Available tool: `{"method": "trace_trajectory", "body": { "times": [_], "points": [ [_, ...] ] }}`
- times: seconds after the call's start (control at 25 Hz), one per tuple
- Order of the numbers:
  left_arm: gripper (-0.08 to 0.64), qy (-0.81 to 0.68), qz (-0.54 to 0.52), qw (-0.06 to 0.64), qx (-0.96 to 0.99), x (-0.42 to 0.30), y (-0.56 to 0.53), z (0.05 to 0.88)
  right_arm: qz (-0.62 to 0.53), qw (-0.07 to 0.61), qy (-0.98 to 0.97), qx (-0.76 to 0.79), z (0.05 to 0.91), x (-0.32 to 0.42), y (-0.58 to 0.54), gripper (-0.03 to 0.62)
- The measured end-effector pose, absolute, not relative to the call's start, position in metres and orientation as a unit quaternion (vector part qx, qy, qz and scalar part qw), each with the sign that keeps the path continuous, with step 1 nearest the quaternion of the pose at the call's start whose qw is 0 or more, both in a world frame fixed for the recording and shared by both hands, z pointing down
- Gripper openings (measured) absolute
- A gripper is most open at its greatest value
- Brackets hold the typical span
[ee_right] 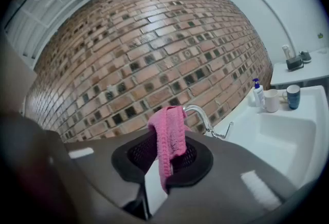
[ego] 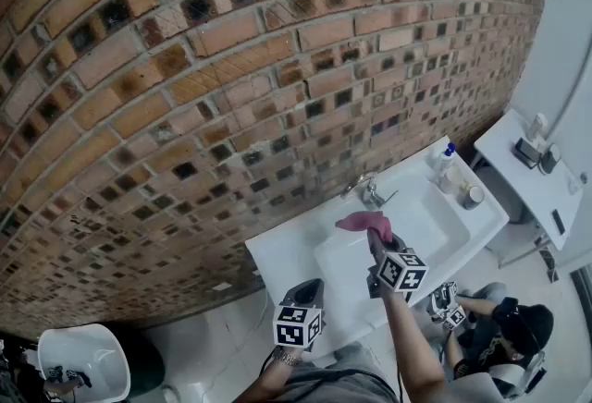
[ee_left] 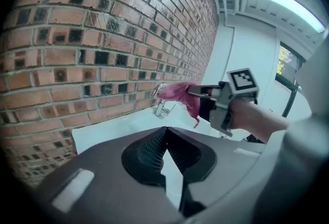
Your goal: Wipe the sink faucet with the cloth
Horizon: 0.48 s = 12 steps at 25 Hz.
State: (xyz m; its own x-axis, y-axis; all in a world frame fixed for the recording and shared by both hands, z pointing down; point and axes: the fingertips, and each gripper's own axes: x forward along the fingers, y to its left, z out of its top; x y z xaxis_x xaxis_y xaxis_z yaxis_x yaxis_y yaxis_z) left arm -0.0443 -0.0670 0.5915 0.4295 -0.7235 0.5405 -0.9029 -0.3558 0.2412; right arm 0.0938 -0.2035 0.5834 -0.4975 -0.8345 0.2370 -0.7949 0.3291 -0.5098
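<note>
Right gripper (ee_right: 164, 155): jaws clamped on the pink knitted cloth (ee_right: 168, 135).
Left gripper (ee_left: 165, 153): jaws closed, empty.
Curved chrome sink faucet (ee_right: 199, 113): just beyond the cloth-holding jaws; contact unclear.
Progress: wiping apparently just starting; whole faucet remains.

Head view looks steeply down; gripper views share the faucet (ee_right: 205, 120).
</note>
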Motion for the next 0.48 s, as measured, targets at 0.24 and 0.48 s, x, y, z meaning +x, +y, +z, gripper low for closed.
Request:
{"method": "trace_trajectory", "body": {
  "times": [0.24, 0.48],
  "points": [
    [0.020, -0.516, 0.197, 0.265, 0.790, -0.062, -0.094, 0.604, -0.362, 0.026, 0.749, -0.554, 0.650, 0.122, -0.326, 0.041],
    [0.020, -0.524, 0.187, 0.252, 0.792, -0.082, -0.124, 0.591, -0.435, 0.163, 0.759, -0.455, 0.646, 0.078, -0.353, 0.040]
  ]
}}
